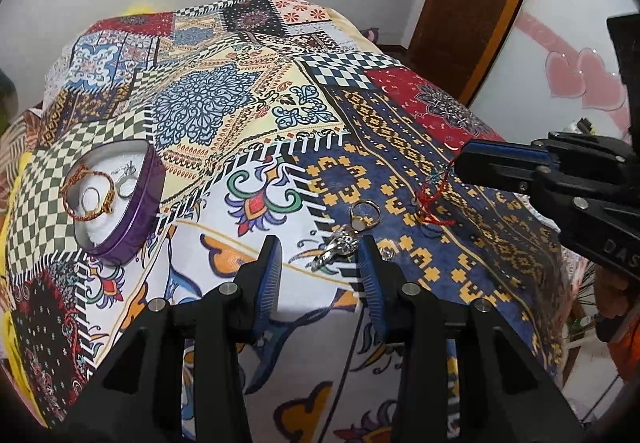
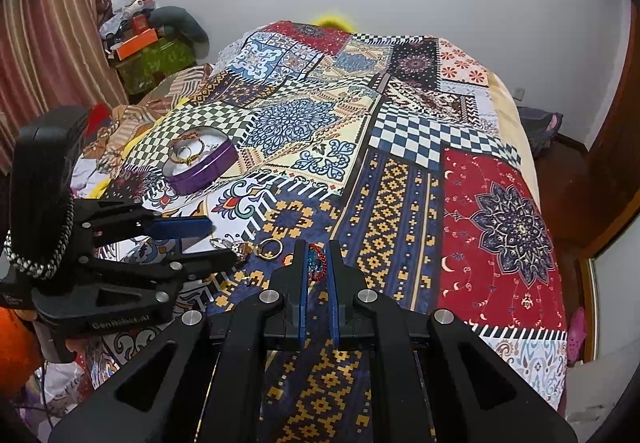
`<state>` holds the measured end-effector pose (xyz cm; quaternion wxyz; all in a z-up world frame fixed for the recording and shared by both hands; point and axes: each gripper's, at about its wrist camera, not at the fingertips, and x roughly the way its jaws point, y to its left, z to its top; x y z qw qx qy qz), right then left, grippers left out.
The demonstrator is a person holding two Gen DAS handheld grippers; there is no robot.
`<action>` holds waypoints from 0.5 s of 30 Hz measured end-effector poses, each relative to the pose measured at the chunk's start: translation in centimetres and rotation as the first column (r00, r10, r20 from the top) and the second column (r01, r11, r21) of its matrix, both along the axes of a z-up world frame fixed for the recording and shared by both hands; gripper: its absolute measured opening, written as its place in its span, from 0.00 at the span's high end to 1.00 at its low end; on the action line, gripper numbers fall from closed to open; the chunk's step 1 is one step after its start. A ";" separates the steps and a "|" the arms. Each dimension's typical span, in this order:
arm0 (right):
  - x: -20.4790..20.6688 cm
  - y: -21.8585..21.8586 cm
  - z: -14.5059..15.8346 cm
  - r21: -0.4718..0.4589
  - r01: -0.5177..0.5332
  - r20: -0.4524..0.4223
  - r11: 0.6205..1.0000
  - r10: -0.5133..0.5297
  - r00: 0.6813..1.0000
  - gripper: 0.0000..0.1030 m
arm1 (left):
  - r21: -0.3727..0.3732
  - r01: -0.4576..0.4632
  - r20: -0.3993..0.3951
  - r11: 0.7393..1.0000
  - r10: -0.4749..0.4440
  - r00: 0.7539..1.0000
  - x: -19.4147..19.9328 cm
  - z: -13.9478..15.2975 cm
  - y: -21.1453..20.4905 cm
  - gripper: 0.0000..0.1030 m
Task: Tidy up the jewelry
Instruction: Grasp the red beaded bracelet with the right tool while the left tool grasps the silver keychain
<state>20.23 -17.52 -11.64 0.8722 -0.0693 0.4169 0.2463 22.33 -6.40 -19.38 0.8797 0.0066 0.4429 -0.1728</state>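
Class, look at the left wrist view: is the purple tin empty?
No, the purple tin already holds a gold bracelet and a ring on its white lining.

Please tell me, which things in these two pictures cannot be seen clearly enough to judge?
- Red thread bracelet: in the right wrist view the right gripper fingers cover most of it; its clasp is hidden.
- Silver ring: blurred between the open left gripper fingers; its stone detail is unclear.
- Purple tin: its near wall hides part of the inside; the small silver pieces there are too small to name.
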 end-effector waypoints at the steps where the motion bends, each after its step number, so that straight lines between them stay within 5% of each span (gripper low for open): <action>1: 0.0 0.0 0.0 0.000 0.000 -0.001 1.000 0.000 1.000 0.93 | 0.010 0.001 0.007 1.000 -0.001 1.000 0.0 0.0 -0.2 0.68; 6: 0.1 0.1 0.3 0.009 0.002 0.000 1.000 -0.002 1.000 0.93 | 0.013 0.016 0.016 1.000 -0.017 1.000 0.3 -0.2 -0.9 0.86; 15: 0.3 0.6 1.5 0.026 0.005 0.017 1.000 -0.006 1.000 0.93 | 0.001 -0.010 0.044 1.000 0.010 0.999 -0.4 0.9 0.0 0.87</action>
